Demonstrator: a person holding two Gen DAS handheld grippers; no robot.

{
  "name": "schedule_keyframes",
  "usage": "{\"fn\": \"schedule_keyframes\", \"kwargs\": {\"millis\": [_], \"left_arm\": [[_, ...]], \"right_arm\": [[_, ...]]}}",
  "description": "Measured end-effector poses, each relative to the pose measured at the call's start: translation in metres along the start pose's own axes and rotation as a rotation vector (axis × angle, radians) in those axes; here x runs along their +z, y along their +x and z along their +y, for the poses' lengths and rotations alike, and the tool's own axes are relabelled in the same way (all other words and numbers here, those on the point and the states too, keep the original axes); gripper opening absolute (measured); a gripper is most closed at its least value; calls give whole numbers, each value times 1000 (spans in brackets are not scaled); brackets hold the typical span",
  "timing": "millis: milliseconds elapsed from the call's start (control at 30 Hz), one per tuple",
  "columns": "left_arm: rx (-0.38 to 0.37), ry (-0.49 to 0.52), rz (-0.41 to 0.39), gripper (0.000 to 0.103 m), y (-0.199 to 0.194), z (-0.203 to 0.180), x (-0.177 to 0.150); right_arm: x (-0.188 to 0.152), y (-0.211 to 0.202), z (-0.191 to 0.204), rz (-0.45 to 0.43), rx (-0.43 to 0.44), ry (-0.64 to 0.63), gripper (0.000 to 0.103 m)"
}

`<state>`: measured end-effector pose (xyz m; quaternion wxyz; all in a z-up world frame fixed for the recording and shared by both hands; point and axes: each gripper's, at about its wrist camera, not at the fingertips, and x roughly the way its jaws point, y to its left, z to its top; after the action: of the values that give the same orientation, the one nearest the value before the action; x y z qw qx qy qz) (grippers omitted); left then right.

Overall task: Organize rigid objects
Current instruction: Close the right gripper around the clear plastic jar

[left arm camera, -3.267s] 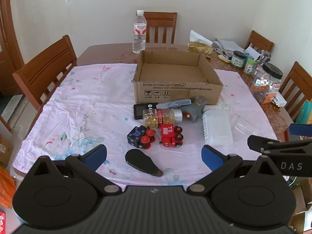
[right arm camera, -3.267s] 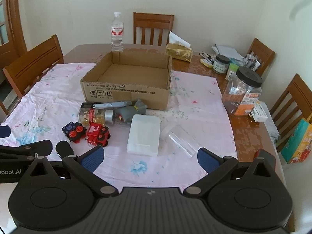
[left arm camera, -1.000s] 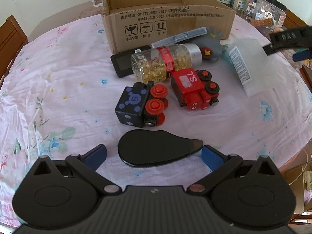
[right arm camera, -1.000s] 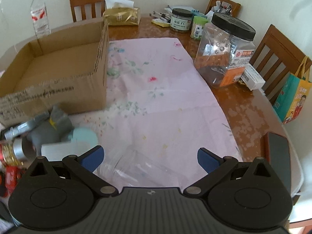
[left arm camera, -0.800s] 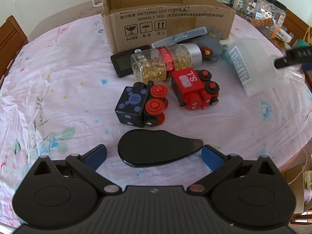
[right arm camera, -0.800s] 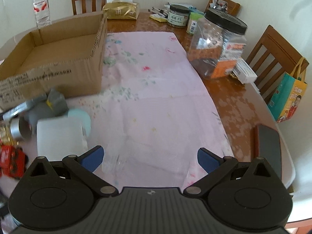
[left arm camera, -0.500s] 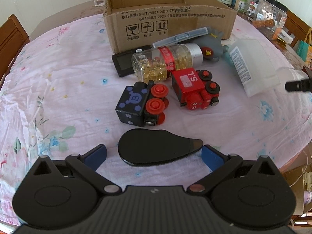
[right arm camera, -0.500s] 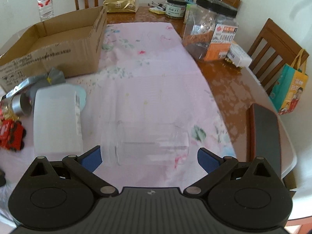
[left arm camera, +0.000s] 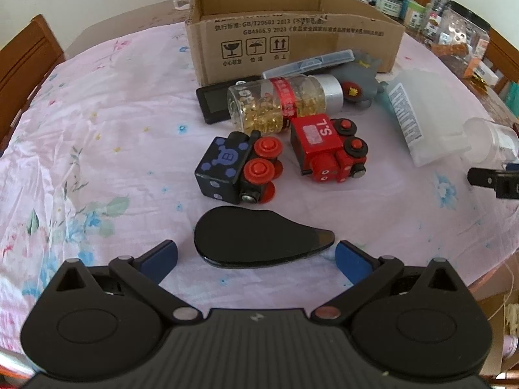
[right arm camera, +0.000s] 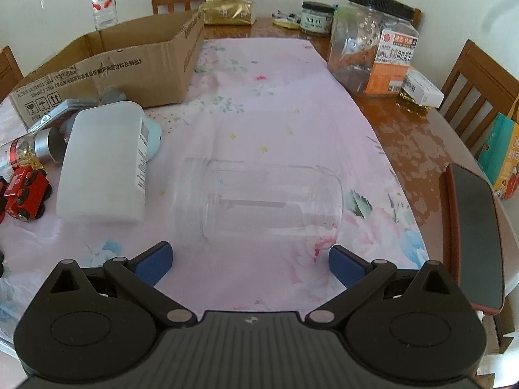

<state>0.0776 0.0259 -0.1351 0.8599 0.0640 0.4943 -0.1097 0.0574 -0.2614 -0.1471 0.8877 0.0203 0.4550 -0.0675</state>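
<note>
Table (right arm camera: 405, 136) covered by a pink floral cloth (left arm camera: 97, 123). Open cardboard box (left arm camera: 292, 35) stands at the far side, upright, nothing visible inside from either view. Just in front of the box, a cluster: frosted white plastic container (right arm camera: 103, 165) lying flat; clear empty jar (right arm camera: 259, 201) on its side, near it but apart; capsule bottle (left arm camera: 285, 103) on its side, touching a black flat device (left arm camera: 214, 97); red toy train (left arm camera: 327, 149) and black-and-blue toy train (left arm camera: 236, 168) side by side; black teardrop-shaped object (left arm camera: 256, 240) nearest the left camera. Left gripper (left arm camera: 256, 256): jaws wide, empty, low over the cloth with the teardrop object just ahead between the fingers. Right gripper (right arm camera: 249, 259): jaws wide, empty, clear jar just ahead, pads not touching it.
</note>
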Motion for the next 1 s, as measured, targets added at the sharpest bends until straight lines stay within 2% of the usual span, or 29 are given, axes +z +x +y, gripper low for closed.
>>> {"fn": "schedule_keyframes", "kwargs": {"millis": [200, 433, 733, 1000], "left_arm": [[21, -36, -22, 103, -1, -3, -3], [43, -65, -50, 103, 0, -8, -6], [-7, 12, -91, 103, 3, -7, -4], [-7, 17, -108, 103, 3, -6, -6]], "right_arm": [[-4, 0, 1, -53, -6, 6, 103], [-5, 1, 1, -71, -4, 4, 103], [-5, 1, 0, -70, 15, -20, 103], [-2, 3, -1, -59, 20, -27, 103]]}}
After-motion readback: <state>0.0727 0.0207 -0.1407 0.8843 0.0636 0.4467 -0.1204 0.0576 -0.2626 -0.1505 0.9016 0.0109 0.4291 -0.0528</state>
